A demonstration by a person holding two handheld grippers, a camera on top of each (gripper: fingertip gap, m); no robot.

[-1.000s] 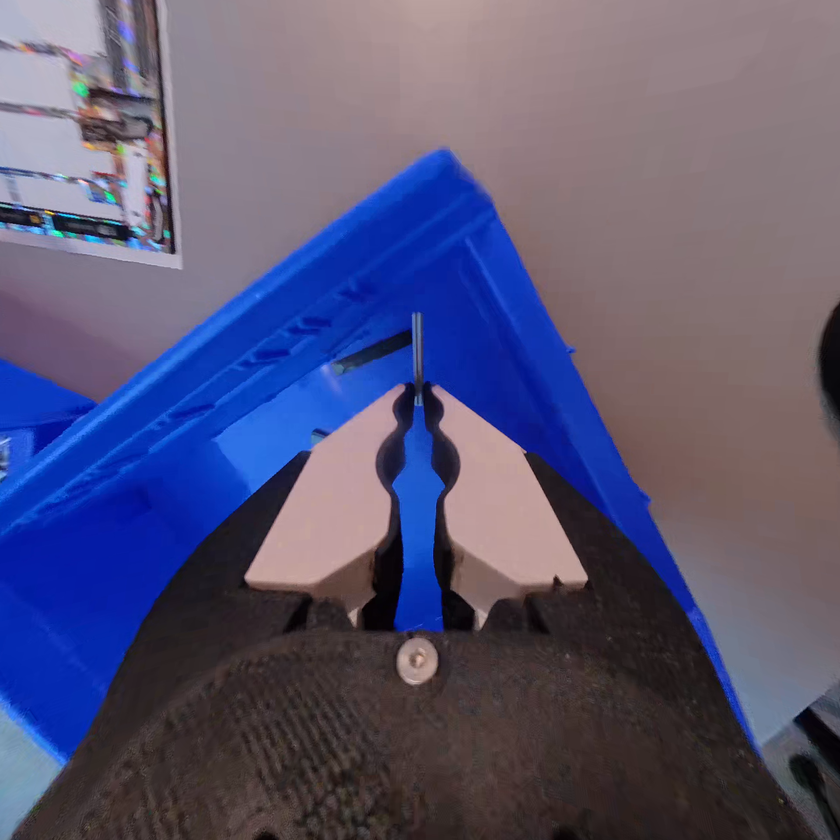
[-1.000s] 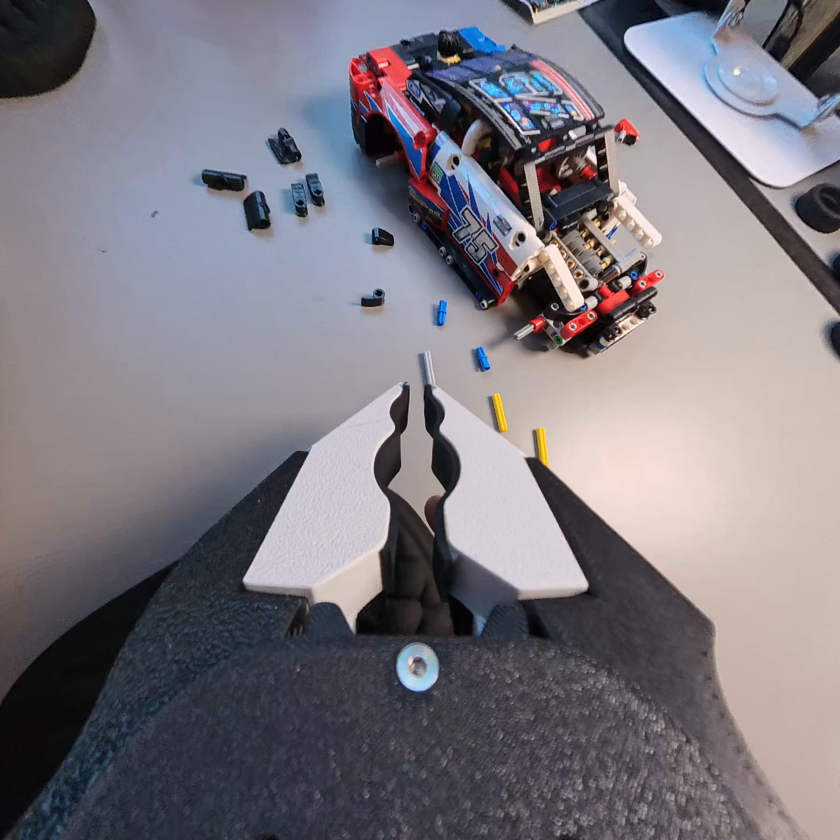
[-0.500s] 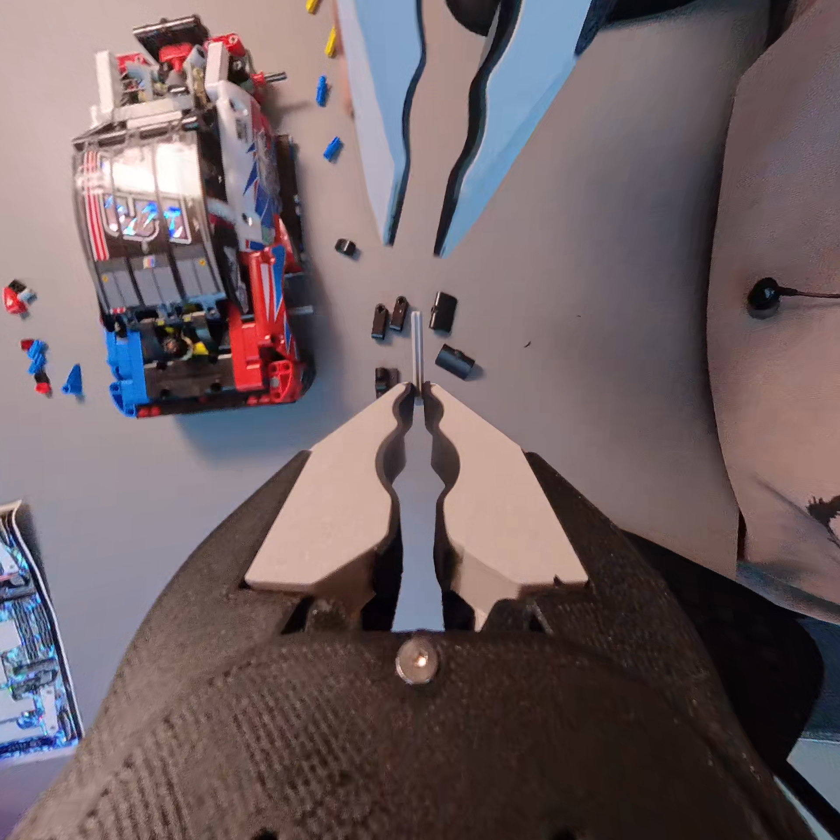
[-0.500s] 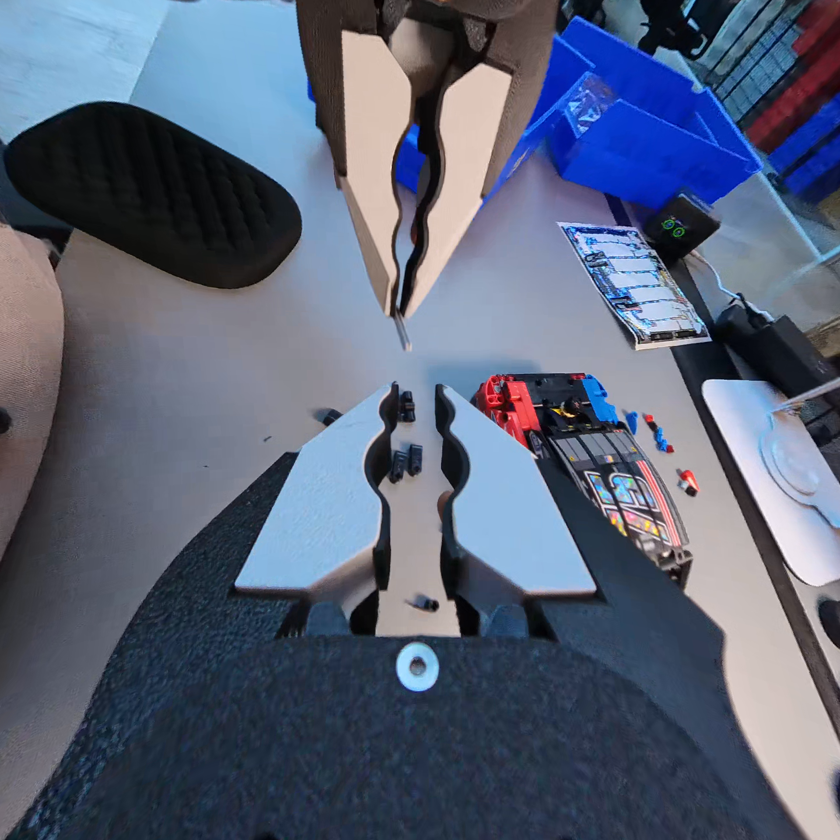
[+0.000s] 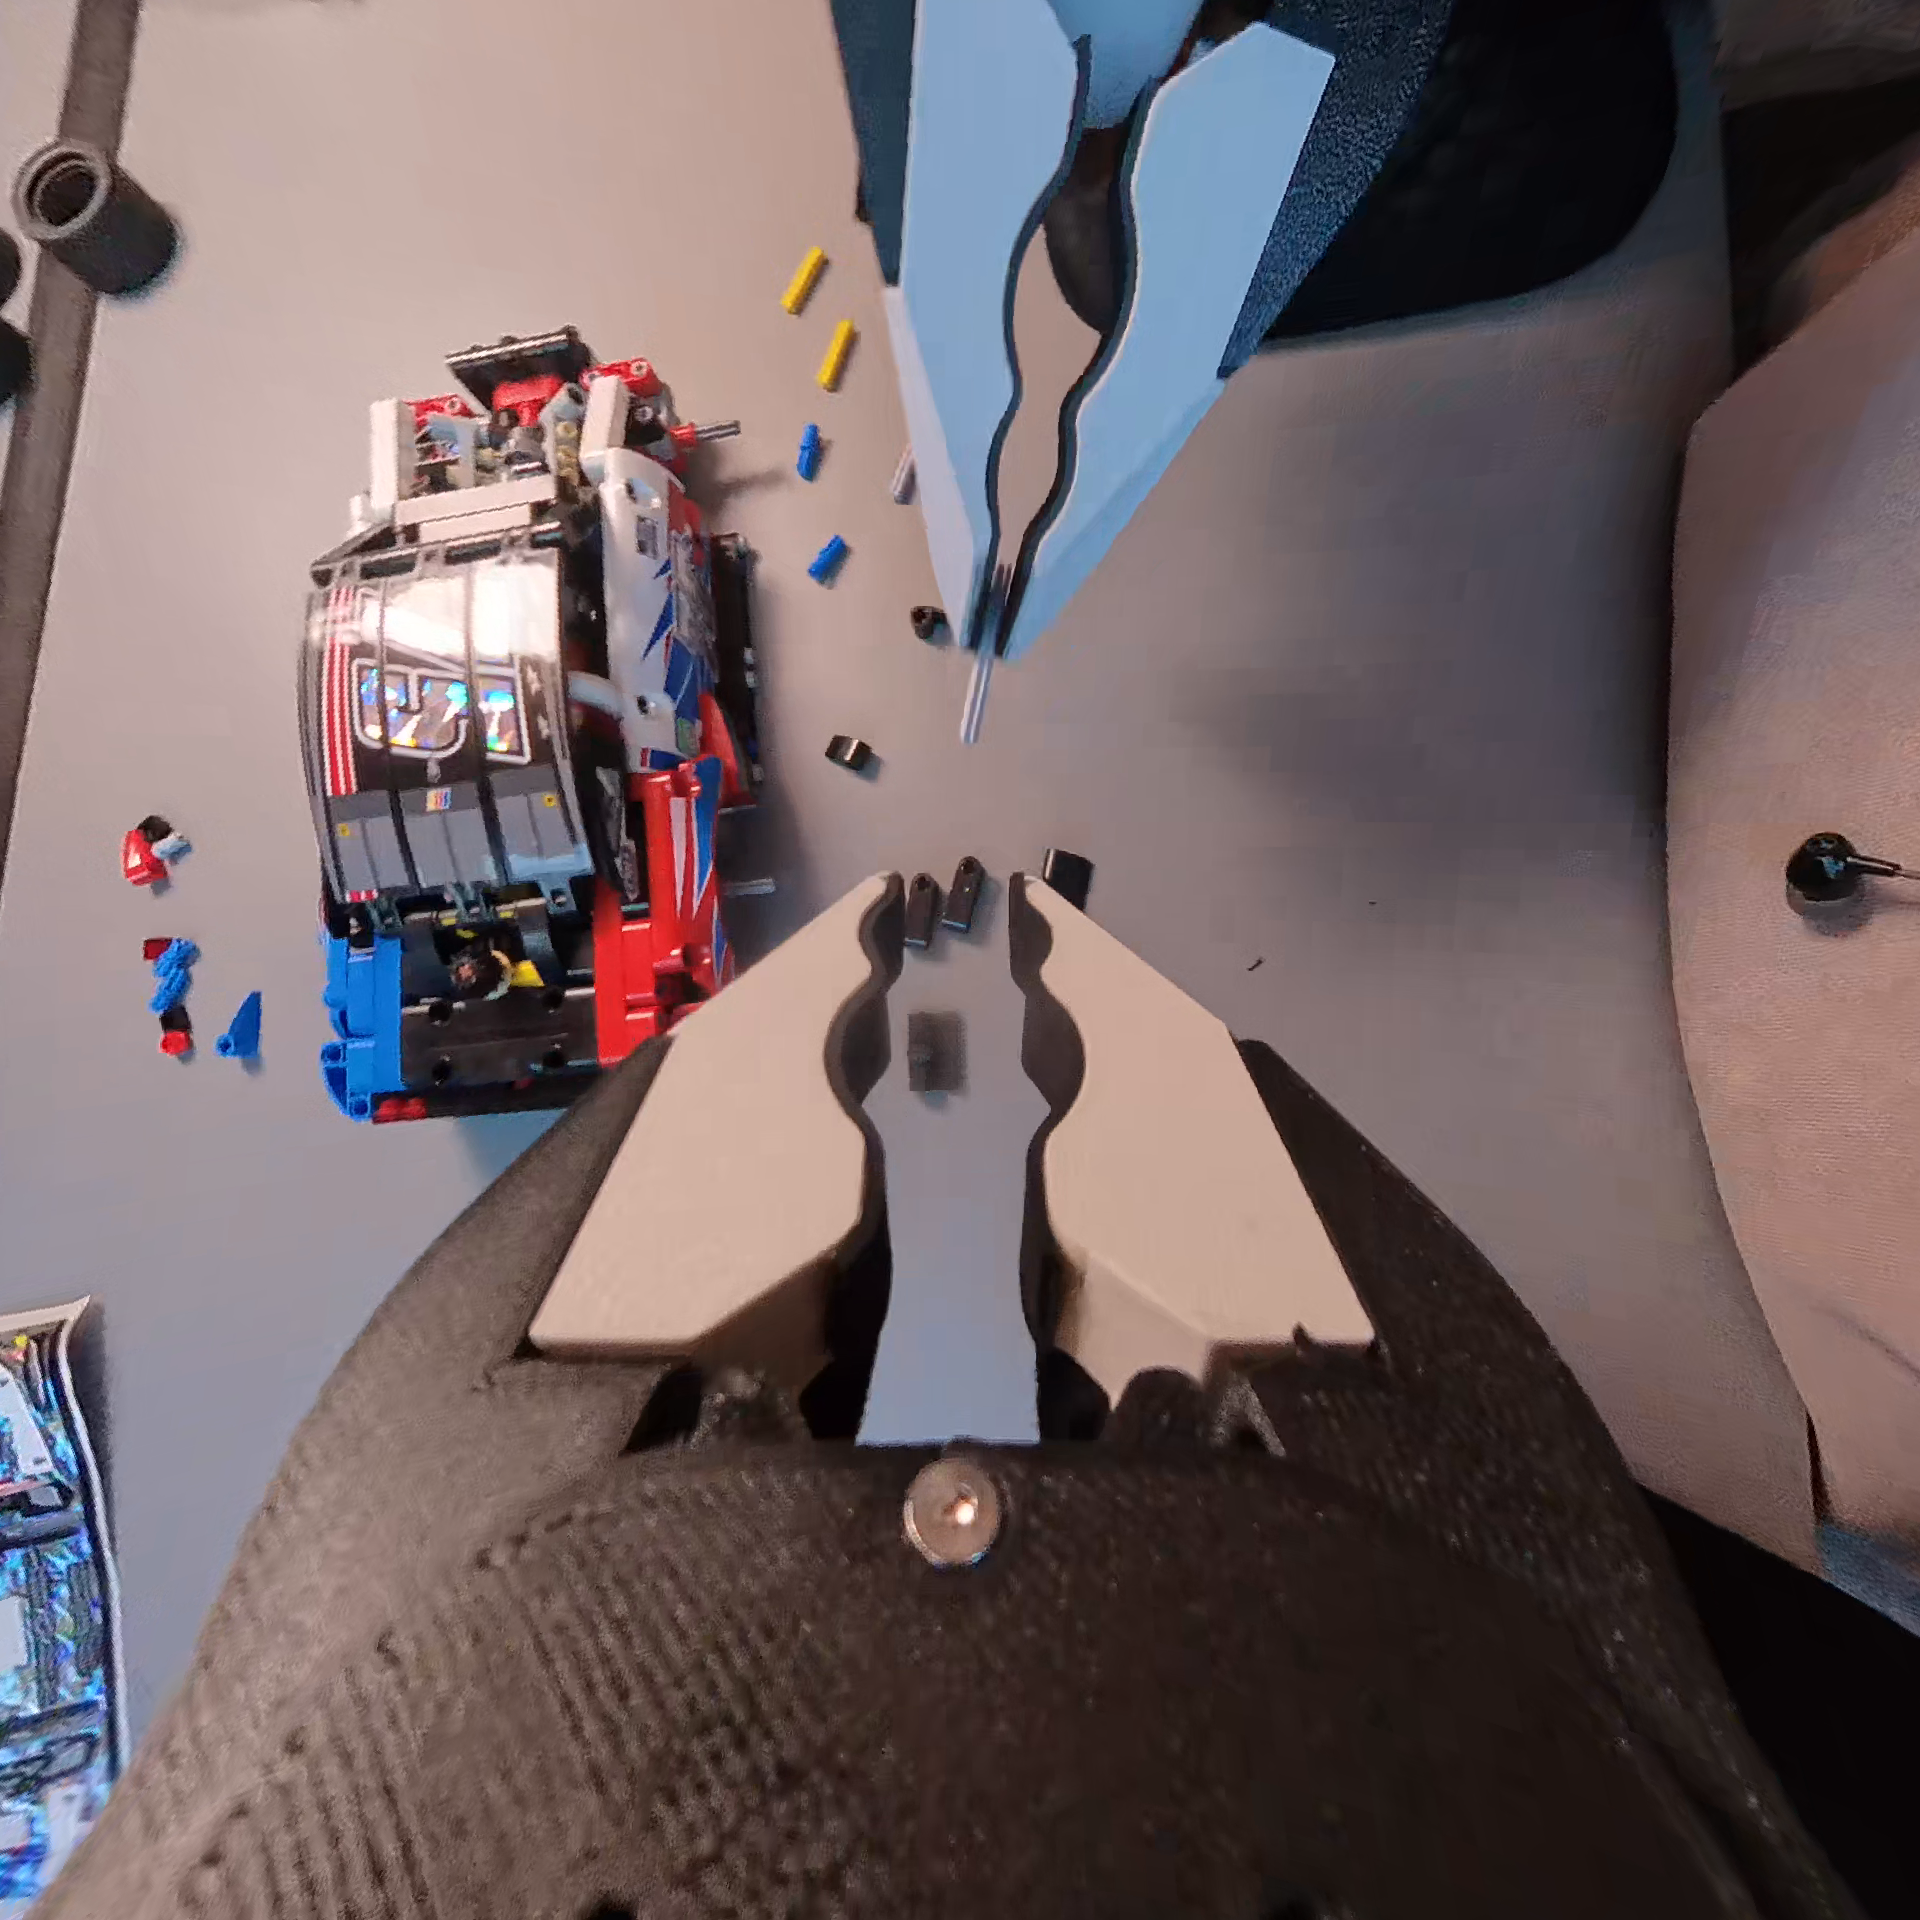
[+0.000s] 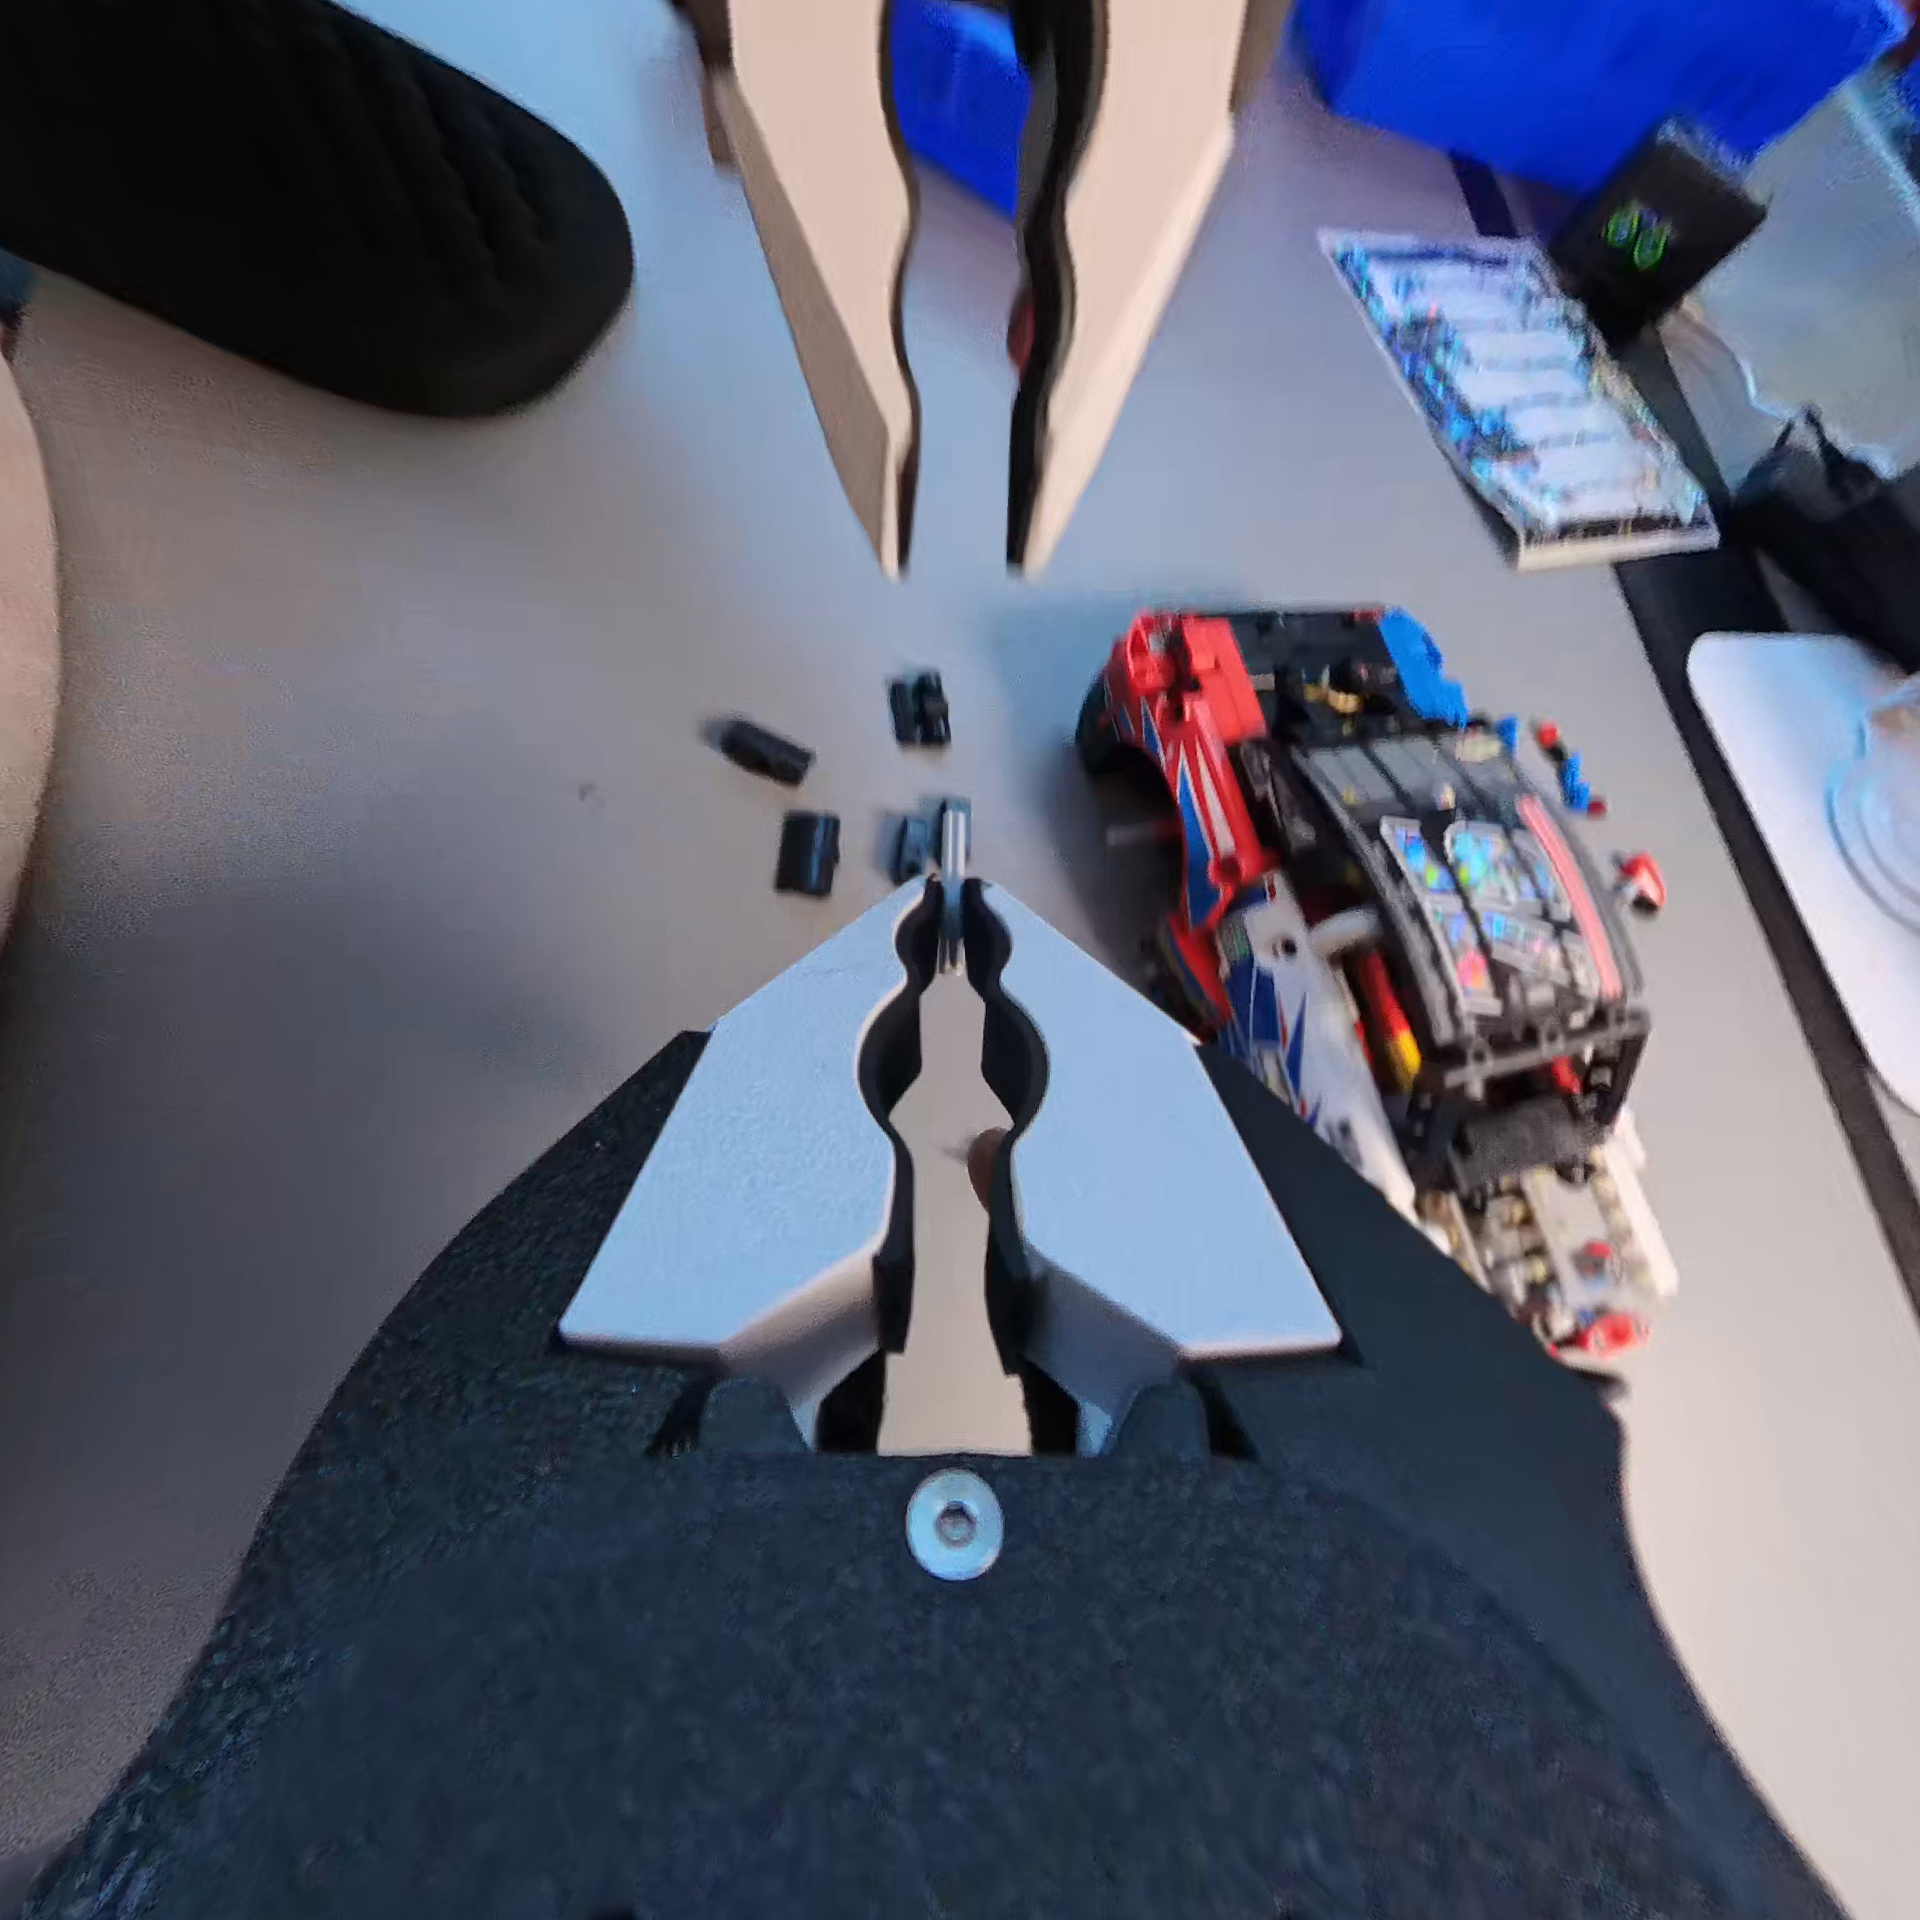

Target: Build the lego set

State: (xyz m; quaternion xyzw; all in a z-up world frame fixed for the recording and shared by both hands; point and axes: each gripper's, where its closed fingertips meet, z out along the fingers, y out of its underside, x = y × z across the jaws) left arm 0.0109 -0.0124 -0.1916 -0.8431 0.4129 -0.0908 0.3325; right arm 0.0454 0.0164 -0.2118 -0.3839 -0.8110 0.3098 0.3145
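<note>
Pinching a thin grey metal-looking axle rod at the very tips of my right claw, fingers pressed in on it, rod end poking forward over the grey bench. My left claw faces it from across the bench, fingers spread apart with nothing between them; seen from the right side its tips hang just above the loose parts. Directly under and between the two claws: a scatter of small black connector pieces, two lying side by side, others close around. Just beside these, the red, white, blue and black lego race car sits on the bench, partly built, its rear mechanism exposed. Two short yellow pins and two blue pins lie near the car's open end. Farther out, a shiny sticker sheet, blue plastic bins, and a black textured pad.
</note>
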